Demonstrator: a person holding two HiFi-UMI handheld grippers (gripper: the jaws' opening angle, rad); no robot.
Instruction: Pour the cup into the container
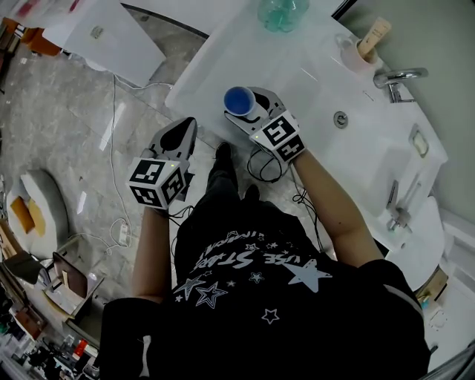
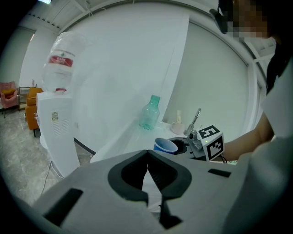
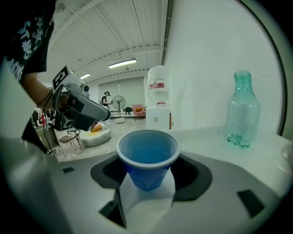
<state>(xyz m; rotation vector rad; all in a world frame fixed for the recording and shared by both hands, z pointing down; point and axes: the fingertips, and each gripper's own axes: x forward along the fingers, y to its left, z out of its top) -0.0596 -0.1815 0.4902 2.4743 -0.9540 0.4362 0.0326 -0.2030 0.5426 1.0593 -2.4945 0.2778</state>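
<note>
A blue plastic cup stands upright between the jaws of my right gripper, which is shut on it over the near edge of the white counter. In the right gripper view the cup fills the centre, held by its lower body in the right gripper. A clear teal bottle stands farther back on the counter and shows as the bottle to the cup's right. My left gripper hangs left of the counter, over the floor, shut and empty.
A sink basin with its drain and a faucet lie right of the cup. A holder with a wooden-handled item stands behind the basin. A white water dispenser is at the left. Cables trail on the floor.
</note>
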